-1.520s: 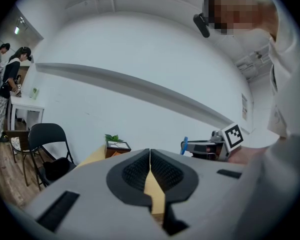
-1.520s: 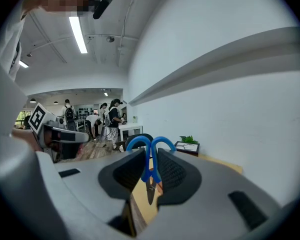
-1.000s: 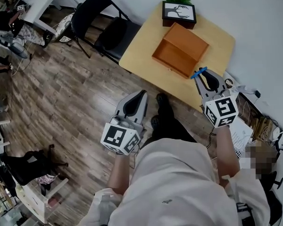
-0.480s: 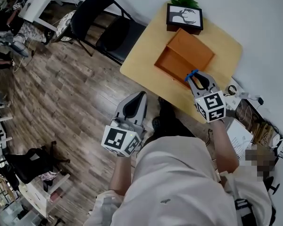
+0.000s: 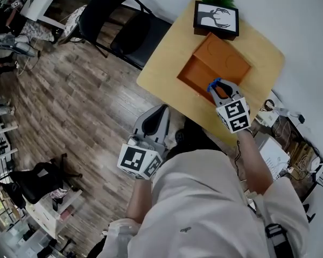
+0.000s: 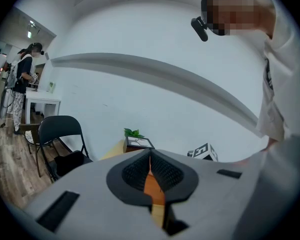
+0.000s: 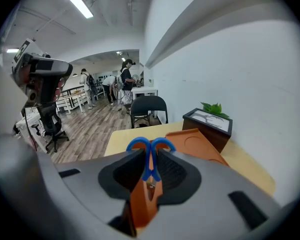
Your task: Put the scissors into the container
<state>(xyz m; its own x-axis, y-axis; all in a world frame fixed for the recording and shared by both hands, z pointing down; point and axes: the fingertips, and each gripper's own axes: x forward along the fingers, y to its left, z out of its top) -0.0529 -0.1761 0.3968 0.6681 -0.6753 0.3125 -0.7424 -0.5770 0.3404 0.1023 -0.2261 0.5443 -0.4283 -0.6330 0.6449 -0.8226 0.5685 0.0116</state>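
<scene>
Seen from overhead, the right tool [image 5: 214, 86] hangs over the near side of the orange container [image 5: 230, 58] on the surface [image 5: 164, 63], with only blue loops showing at its tip. Its own camera shows the scissors [image 7: 150, 159] pinched between the jaws, handles outward. The left tool [image 5: 161, 109] is off over the floor [image 5: 70, 106]. Its own view shows the jaws pressed together with nothing between them.

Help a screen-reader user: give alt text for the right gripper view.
The right tool is shut on blue-handled scissors, handles pointing ahead, above an orange container on a light wooden table. A framed picture and a black chair stand beyond.
</scene>
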